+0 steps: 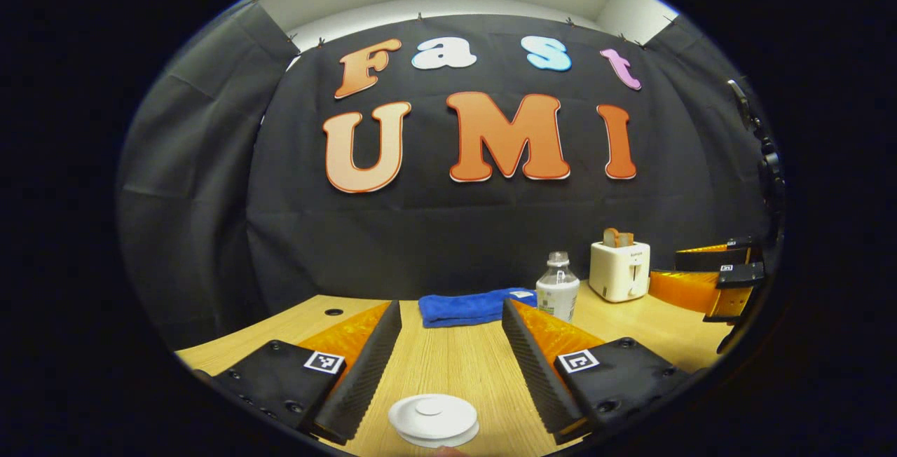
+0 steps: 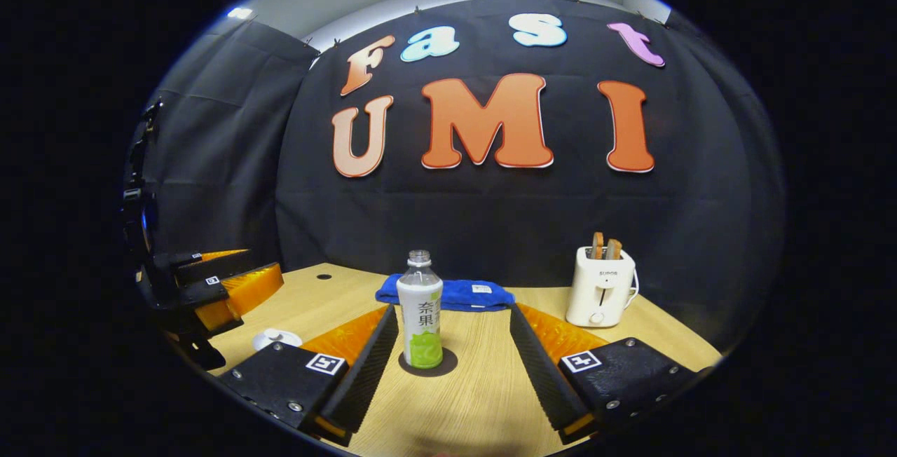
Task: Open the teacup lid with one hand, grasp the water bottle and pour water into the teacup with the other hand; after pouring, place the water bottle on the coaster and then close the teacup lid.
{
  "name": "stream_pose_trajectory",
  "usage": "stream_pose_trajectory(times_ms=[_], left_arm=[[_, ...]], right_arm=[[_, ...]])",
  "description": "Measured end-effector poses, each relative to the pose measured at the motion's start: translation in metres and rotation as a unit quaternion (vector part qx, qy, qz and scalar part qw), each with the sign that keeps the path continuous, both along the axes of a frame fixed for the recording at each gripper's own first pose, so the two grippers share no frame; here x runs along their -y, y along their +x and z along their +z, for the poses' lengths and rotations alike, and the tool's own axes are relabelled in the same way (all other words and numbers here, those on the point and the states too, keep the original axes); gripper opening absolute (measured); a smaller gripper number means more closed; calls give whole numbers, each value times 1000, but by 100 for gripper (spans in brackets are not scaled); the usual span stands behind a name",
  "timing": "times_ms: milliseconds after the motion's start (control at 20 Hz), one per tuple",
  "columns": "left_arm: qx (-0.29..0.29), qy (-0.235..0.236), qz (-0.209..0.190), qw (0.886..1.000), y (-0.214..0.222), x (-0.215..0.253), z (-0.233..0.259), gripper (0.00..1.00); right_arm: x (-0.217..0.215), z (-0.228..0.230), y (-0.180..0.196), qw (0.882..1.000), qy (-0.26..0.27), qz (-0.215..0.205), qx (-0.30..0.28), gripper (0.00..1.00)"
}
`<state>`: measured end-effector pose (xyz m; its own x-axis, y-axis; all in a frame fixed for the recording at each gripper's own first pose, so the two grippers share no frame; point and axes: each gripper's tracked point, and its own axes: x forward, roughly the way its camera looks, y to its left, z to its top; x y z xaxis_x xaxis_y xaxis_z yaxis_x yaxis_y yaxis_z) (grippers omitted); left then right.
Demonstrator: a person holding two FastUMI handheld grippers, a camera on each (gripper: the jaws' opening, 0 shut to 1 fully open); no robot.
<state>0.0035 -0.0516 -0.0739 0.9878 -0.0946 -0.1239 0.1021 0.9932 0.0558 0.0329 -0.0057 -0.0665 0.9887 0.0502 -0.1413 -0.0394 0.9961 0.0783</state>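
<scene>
Water bottle [image 2: 420,310]: upright on dark coaster [image 2: 448,364], near-centre of wooden table [image 2: 483,401]; uncapped, contents unclear. Teacup lid [image 1: 433,418]: white, on the cup, between the spread fingers of left gripper [image 1: 448,366]. Right gripper [image 2: 452,366]: fingers apart, flanking the bottle without touching it. Blue towel [image 2: 448,294]: far centre. Toaster [image 2: 599,296]: far right, holding toast.

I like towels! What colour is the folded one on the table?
The towel is blue, clearest in the right gripper view.

We held the left gripper [image 1: 452,345] and the right gripper [image 2: 454,348] low and level, both with fingers spread wide, gripping nothing.
</scene>
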Motion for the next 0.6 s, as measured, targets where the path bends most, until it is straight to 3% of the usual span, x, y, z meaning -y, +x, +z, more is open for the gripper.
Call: stream_pose_trajectory(times_ms=[150,250,300,400,450,500,600], left_arm=[[16,-9,5,1000,-2,4,22,100],[25,-21,9,999,-3,3,35,100],[29,-26,9,999,-4,5,41,95],[39,-28,11,999,-5,5,52,99],[46,-27,15,998,-6,4,56,95],[51,-27,15,998,-6,6,61,99],[55,-24,10,998,-10,11,62,95]], right_arm=[[6,18,-9,1000,-2,-9,25,96],[9,26,-13,999,4,-10,32,96],[11,29,-16,999,6,-11,37,96],[17,36,-19,999,7,-17,44,96],[20,37,-21,999,8,-21,47,96],[22,39,-21,998,10,-23,50,96],[24,38,-22,998,12,-24,49,96]])
